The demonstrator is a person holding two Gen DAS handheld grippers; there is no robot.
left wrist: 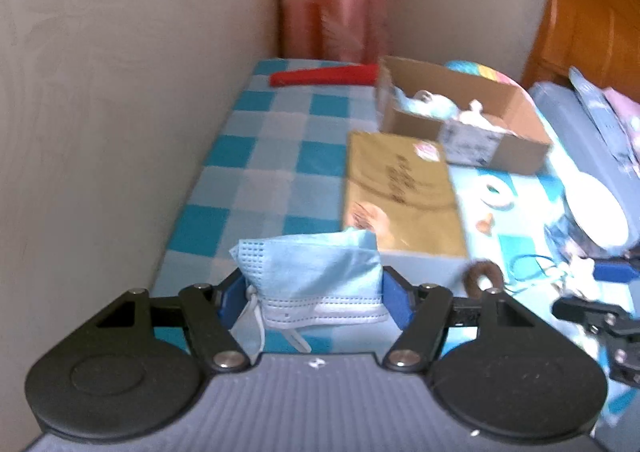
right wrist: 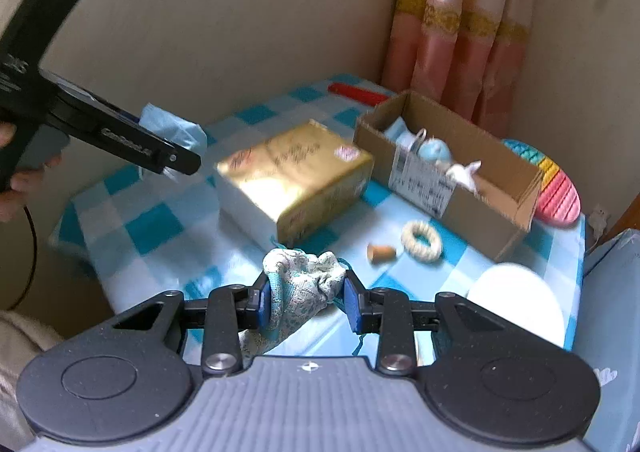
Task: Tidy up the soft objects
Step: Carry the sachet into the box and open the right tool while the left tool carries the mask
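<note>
My left gripper (left wrist: pixel 314 292) is shut on a folded light-blue face mask (left wrist: pixel 316 272), held above the near end of the checked table. In the right wrist view the left gripper (right wrist: pixel 176 160) shows at the left with the mask (right wrist: pixel 172 130). My right gripper (right wrist: pixel 306 292) is shut on a crumpled white-and-teal patterned cloth pouch (right wrist: pixel 304 280) above the table's near edge. An open cardboard box (left wrist: pixel 516 120) (right wrist: pixel 496 220) holding several soft pale items stands at the far right.
A gold box (left wrist: pixel 400 192) (right wrist: pixel 296 176) lies mid-table. A white ring (right wrist: pixel 422 241), a small cork (right wrist: pixel 382 252), a white plate (right wrist: pixel 520 304), a brown hair tie (left wrist: pixel 484 278), a red strip (left wrist: pixel 324 76) and a multicoloured pad (right wrist: pixel 556 192) are around it. The wall is at the left.
</note>
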